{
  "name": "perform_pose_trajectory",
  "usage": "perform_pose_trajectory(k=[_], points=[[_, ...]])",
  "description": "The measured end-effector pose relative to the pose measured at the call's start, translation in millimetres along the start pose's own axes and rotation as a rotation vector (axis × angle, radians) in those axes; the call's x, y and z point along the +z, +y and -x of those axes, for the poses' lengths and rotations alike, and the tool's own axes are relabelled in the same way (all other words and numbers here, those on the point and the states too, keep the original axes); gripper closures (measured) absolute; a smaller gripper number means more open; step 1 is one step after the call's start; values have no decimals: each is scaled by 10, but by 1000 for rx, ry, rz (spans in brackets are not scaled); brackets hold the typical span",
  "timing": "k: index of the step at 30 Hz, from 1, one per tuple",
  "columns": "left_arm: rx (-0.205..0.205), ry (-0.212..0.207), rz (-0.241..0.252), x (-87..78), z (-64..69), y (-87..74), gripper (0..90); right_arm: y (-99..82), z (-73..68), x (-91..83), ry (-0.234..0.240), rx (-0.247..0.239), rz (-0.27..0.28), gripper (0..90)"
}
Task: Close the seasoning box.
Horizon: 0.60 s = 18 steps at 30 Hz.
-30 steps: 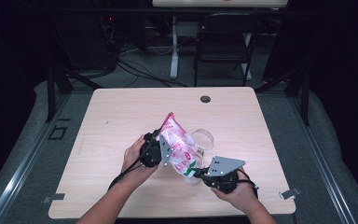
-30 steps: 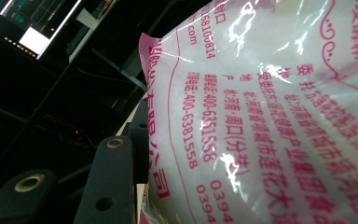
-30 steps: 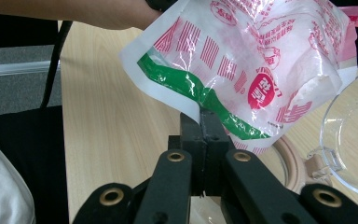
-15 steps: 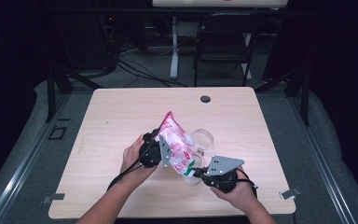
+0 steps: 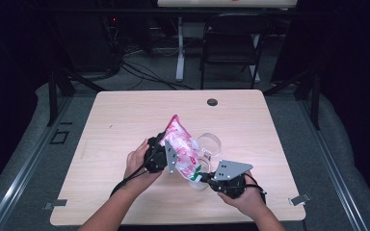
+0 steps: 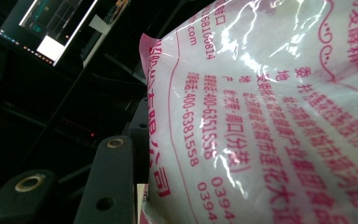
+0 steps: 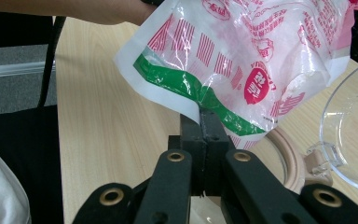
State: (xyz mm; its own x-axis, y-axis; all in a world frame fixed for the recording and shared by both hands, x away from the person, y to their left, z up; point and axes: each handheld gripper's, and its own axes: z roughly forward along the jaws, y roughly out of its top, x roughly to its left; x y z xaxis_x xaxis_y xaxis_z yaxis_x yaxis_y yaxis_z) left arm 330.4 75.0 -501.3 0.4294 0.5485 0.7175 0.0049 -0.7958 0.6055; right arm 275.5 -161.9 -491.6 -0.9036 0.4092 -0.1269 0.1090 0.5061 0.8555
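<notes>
So both grippers have the pink-and-white printed plastic pouch [image 5: 180, 151] up off the light wooden table [image 5: 125, 125], tilted, with its green-striped bottom edge hanging low. The right gripper [image 7: 204, 122] has its jaws pinched tight on that green-striped edge. The left gripper [image 5: 160, 155] grips the pouch's side further up, jaws about half closed around it. A clear round plastic container with a loose lid [image 5: 208, 144] sits just beside the pouch, on the right-gripper side. Looks like the tipping-out step to me. Next move probably needs the pouch's mouth lined up over the container, and I can't tell if it's open.
</notes>
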Motion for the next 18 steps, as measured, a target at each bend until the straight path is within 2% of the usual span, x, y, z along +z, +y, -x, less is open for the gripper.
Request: perform_pose_trajectory(k=[18], points=[[50, 40, 14, -15, 13, 19, 593, -27, 39, -8, -6, 18, 9, 900]])
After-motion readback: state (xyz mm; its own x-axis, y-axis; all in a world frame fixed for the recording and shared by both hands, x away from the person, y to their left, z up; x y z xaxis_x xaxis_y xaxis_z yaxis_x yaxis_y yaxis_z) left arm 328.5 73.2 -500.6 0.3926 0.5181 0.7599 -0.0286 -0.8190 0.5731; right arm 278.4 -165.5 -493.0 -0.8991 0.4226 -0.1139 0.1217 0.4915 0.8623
